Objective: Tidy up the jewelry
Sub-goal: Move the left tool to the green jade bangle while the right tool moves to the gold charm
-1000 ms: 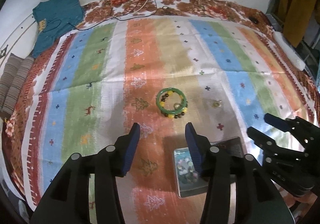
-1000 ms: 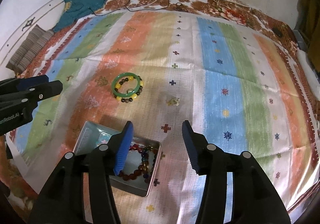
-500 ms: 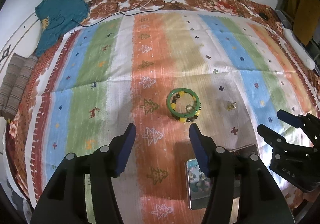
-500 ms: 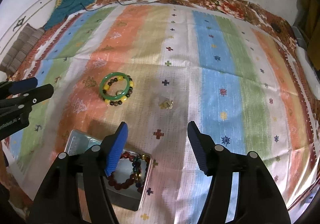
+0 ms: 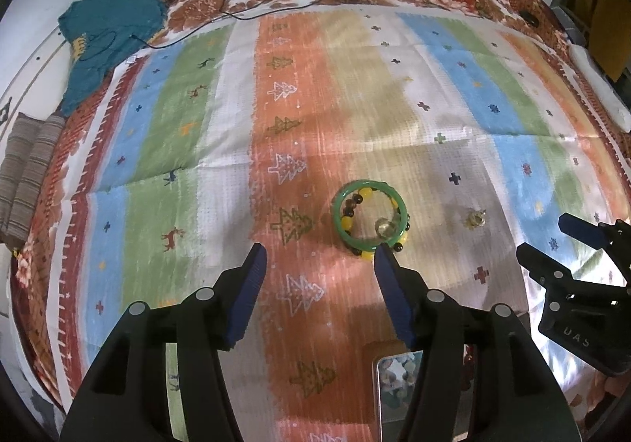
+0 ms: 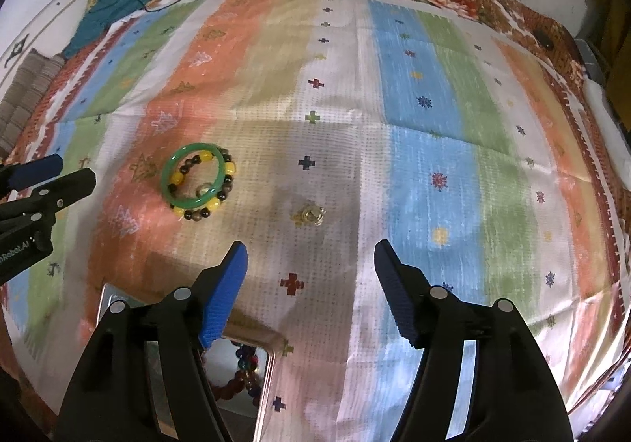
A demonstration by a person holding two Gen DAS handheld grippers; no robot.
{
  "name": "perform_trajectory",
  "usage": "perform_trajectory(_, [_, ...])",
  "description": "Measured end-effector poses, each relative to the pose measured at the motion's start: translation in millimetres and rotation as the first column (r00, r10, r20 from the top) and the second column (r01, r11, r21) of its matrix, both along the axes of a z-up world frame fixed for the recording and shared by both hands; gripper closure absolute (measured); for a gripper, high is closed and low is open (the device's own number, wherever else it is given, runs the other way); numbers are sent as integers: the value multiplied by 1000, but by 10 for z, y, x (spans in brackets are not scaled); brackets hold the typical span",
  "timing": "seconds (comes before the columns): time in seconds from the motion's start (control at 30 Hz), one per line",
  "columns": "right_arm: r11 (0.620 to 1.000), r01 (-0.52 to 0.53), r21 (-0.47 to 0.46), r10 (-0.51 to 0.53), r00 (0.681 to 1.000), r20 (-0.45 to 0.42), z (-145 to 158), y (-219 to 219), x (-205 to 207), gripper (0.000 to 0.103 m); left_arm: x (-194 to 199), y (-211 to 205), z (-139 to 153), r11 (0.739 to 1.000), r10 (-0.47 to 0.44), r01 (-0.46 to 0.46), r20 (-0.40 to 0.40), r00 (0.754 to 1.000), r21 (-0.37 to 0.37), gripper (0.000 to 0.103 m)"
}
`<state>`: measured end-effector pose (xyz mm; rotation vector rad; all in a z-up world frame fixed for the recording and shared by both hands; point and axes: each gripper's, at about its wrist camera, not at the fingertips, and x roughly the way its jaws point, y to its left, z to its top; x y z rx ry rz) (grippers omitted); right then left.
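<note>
Striped bedspread (image 6: 426, 126): both empty grippers, left gripper (image 5: 319, 264) and right gripper (image 6: 309, 256), jaws just widened, should straddle green bangle (image 5: 369, 219) and gold trinket (image 6: 309, 214) squarely.

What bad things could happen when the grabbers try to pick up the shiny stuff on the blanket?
The green bangle lies stacked with a beaded bracelet and a small ring, so one grab might drag or scatter the others. The tiny gold piece lies flat on the soft cloth and could slip from the right gripper.
</note>
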<state>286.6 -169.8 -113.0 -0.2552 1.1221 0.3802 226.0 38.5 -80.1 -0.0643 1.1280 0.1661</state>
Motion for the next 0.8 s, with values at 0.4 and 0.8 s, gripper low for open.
perform_trajectory(0.4, [999,-10,-36,9,1000,-22,-136,67,149,36,183,56,-213,1000,-5,5,-51,999,4,46])
perform_trajectory(0.8, [998,-12,-62,7,997,-76,-359,145,333,36,395,106,-441,1000,-17,19,-98,995,15,46])
